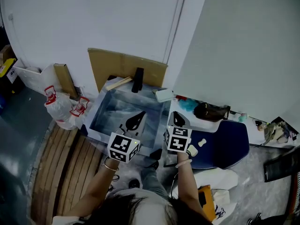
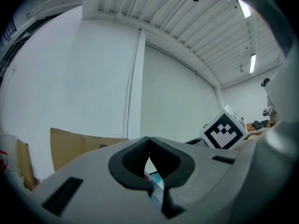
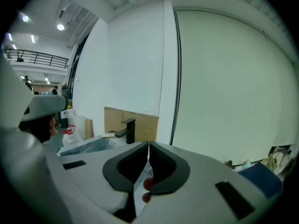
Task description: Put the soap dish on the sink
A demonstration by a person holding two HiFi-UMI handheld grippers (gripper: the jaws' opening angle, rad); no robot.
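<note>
We count two grippers, one sink [image 1: 111, 112], one black faucet [image 1: 138, 80], one white soap dish [image 1: 164, 95]. Left gripper [image 1: 136, 120] over basin, jaws clenched, nothing between. Right gripper [image 1: 177, 119] above sink's right rim, jaws pressed together, empty. Soap dish at sink's far right corner, well apart from both grippers, long axis roughly along back edge. Cardboard [image 1: 124, 64] close behind sink; basin open

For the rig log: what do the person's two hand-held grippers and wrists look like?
Both the left hand-held gripper and right hand-held gripper have light grey bodies, black-lined curved jaws and a white cube with black square markers. A thin band circles each wrist.
</note>
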